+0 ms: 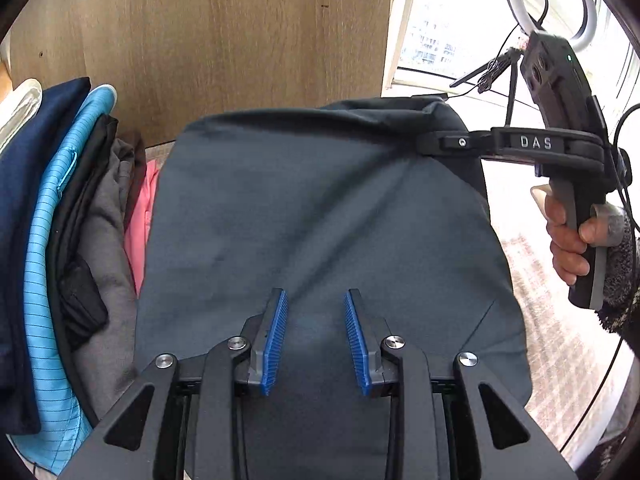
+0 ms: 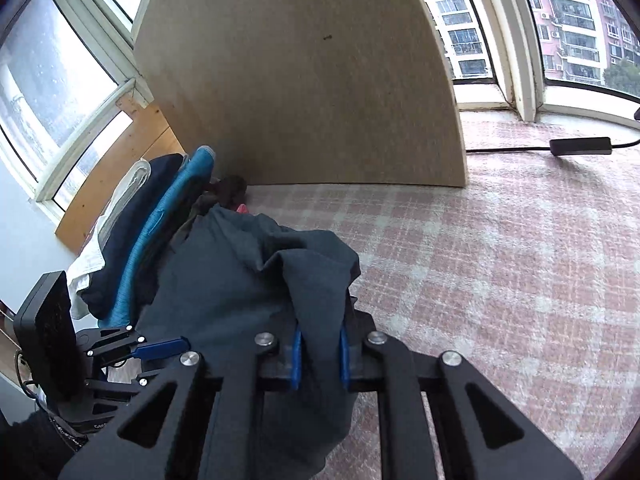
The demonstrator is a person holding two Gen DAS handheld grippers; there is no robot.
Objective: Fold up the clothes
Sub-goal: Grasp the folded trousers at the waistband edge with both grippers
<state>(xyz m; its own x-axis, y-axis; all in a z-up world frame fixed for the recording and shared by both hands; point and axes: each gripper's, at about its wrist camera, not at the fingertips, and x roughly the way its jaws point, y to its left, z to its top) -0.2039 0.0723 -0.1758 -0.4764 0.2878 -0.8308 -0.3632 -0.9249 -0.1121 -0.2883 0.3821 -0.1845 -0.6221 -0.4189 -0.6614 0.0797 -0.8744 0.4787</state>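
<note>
Dark slate-grey garment (image 1: 320, 216): spread on a pink-and-white checked cover (image 2: 500, 264), its far right corner lifted. Right gripper (image 2: 320, 356): jaws clamped on a fold of that garment; a hand (image 1: 572, 236) grips its handle. Left gripper (image 1: 316, 340): blue pads (image 1: 276, 340) apart, holding nothing, over the garment's near part. Stack of clothes (image 1: 52, 240) just left of the garment: navy, turquoise striped, black, grey, pink. Upright wooden board (image 2: 300, 80) behind; windows (image 2: 560, 20) beyond.

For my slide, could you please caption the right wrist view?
Right gripper pinches a dark grey garment beside stacked clothes on a checked blanket.
</note>
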